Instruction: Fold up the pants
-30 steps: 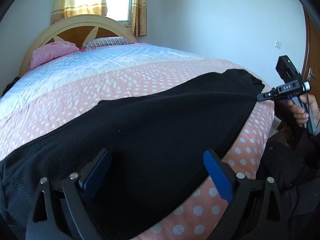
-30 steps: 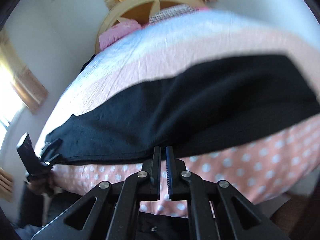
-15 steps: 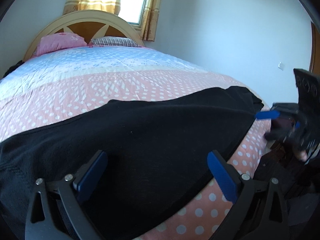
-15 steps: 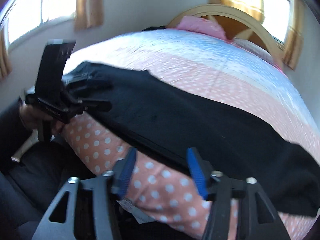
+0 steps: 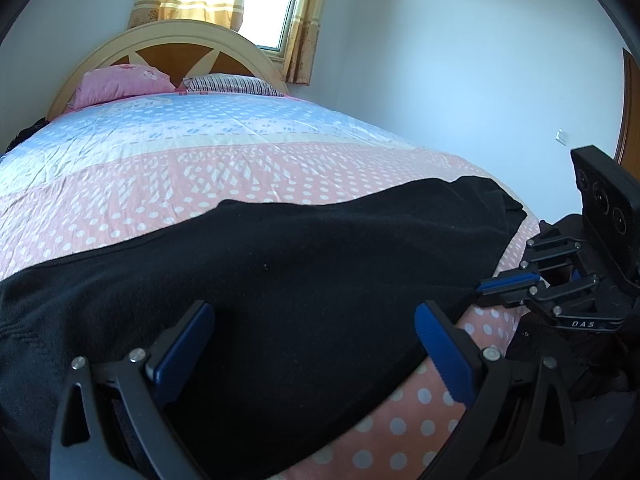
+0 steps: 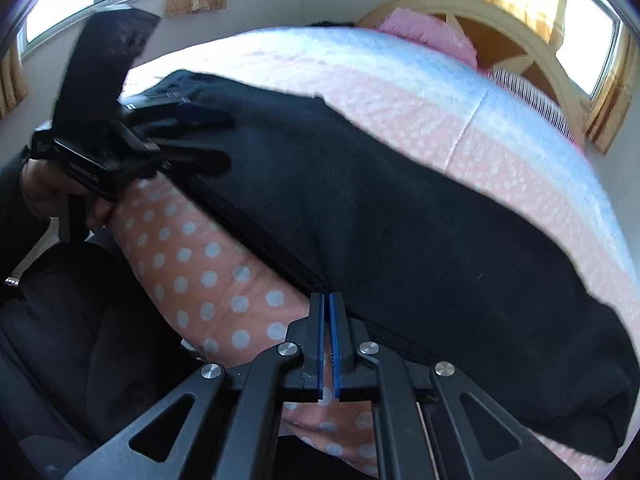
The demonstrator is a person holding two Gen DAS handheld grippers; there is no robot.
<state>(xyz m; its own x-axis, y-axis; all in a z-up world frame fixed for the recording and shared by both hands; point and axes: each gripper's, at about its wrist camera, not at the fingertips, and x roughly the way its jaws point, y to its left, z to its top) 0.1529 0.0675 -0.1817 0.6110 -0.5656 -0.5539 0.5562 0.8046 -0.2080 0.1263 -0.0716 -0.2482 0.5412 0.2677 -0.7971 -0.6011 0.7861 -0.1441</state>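
Note:
Black pants [image 5: 304, 264] lie folded lengthwise across the foot of the bed, also in the right wrist view [image 6: 380, 208]. My left gripper [image 5: 312, 340] is open, its blue pads wide apart just over the pants' waist end. My right gripper [image 6: 326, 312] has its blue pads together at the pants' near edge; a thin gap shows and no cloth is seen between them. It also shows from the side in the left wrist view [image 5: 492, 284], tips at the pants' edge. The left gripper [image 6: 208, 136] shows over the pants' far end in the right wrist view.
The bed's pink polka-dot and blue quilt [image 5: 200, 168] fills the space behind the pants. A pink pillow [image 5: 120, 84], a striped pillow [image 5: 232, 84] and a wooden headboard [image 5: 168, 40] stand at the far end. A wall and a door frame [image 5: 628, 112] are to the right.
My right gripper has shut and come in to the pants' near edge; half a second ago it was open. My left gripper has stayed open and shifted slightly over the waist end.

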